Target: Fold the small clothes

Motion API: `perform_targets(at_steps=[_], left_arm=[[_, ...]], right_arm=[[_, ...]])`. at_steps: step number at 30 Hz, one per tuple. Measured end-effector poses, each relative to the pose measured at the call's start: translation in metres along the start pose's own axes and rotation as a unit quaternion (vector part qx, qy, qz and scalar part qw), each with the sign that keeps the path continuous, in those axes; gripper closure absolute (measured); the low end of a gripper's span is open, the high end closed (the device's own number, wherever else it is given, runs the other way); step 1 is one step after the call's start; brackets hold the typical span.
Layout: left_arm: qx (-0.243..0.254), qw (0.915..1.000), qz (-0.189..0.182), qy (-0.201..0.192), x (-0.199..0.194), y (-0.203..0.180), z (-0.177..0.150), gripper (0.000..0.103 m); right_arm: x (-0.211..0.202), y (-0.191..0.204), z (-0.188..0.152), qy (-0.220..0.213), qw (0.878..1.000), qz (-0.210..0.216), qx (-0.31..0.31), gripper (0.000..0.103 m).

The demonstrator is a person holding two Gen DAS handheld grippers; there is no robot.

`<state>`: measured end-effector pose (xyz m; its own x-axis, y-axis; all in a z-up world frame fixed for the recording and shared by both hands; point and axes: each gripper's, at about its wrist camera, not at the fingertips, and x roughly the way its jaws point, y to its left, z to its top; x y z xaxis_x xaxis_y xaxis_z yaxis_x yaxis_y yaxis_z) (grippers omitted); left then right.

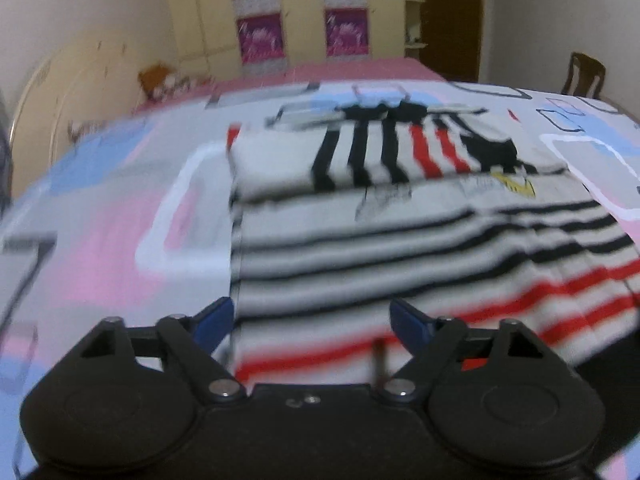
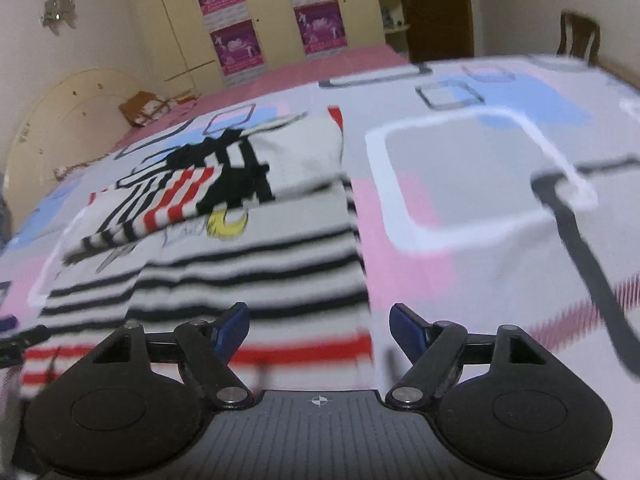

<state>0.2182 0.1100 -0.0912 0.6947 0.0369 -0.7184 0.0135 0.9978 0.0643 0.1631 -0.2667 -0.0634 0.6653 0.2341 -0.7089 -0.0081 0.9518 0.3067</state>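
A small white shirt [image 1: 400,248] with black and red stripes lies flat on the patterned bedsheet [image 1: 120,208], its sleeves folded in over the far part. My left gripper [image 1: 311,322] is open and empty over the shirt's near left hem corner. The shirt also shows in the right wrist view [image 2: 240,264]. My right gripper [image 2: 319,330] is open and empty over the shirt's near right hem corner, its right finger over bare bedsheet [image 2: 480,184]. Both views are blurred by motion.
A pink bed surface [image 2: 304,68] extends beyond the sheet. A cream headboard [image 2: 60,120] stands at the left, wardrobes with purple posters [image 2: 236,44] at the back, and a wooden chair [image 2: 578,38] at the far right.
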Motion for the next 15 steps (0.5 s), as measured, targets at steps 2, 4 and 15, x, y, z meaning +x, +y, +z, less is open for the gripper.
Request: perform_targets(at_steps=[2,4,15], left_arm=[[-0.028,0.9994,-0.015,0.017,-0.008,0.011,-0.020,0.028],[-0.051,0.9980,-0.023,0.030,-0.017,0.020,-0.038,0.032],[-0.238,0.9443,-0.225,0.032,-0.028,0.055,-0.096,0.047]], right_arm=[[-0.012,-0.014,-0.014,0.008,1.000,0.017,0.013,0.026],[-0.019,-0.026,-0.026,0.017,0.999,0.030,0.031,0.026],[-0.025,-0.061,-0.064,0.060,0.976,0.156,0.137,0.046]])
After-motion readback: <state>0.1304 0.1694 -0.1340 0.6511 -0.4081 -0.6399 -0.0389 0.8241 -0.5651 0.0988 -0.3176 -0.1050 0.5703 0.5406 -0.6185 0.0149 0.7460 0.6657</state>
